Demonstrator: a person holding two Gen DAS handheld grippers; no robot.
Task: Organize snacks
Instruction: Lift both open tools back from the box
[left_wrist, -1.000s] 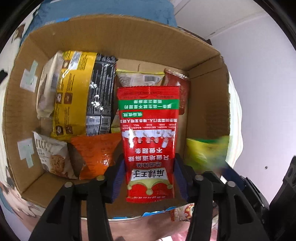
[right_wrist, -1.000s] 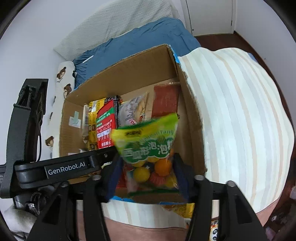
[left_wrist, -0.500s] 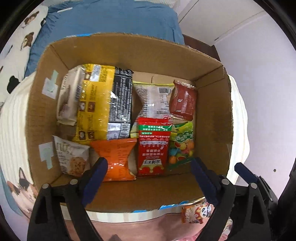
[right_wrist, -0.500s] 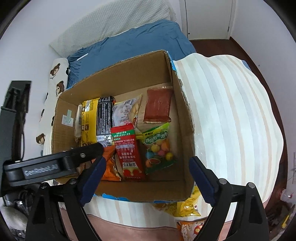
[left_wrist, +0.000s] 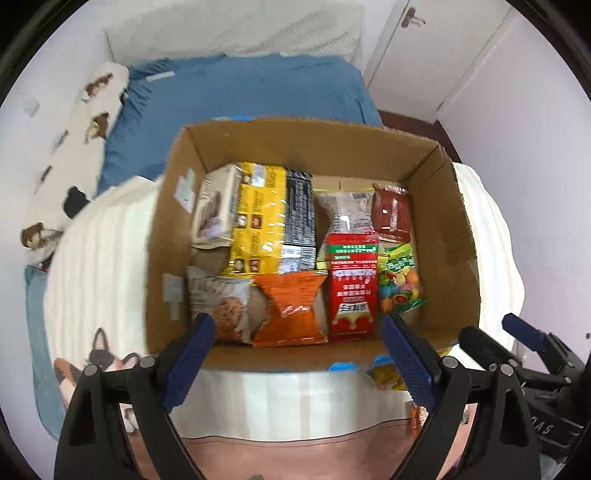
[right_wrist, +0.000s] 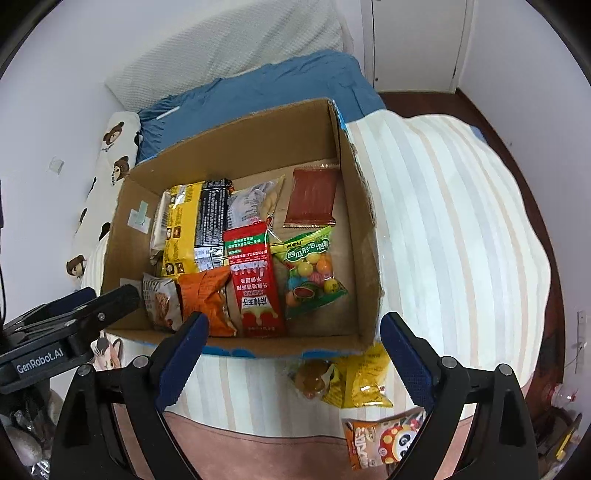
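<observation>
Hovering over cardboard box (right_wrist: 240, 147) on bed | red sachet (right_wrist: 256, 277) flat beside green gumball bag (right_wrist: 310, 269), near-right in box | left tool (left_wrist: 295, 354) apart, empty | right tool (right_wrist: 291, 350) opening, empty

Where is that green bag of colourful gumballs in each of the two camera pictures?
Left wrist view: green gumball bag lies right of centre in the cardboard box, beside the red sachet.
Right wrist view: the bag lies at centre.
Shared landmark: the red sachet, directly left of it in both.
</observation>
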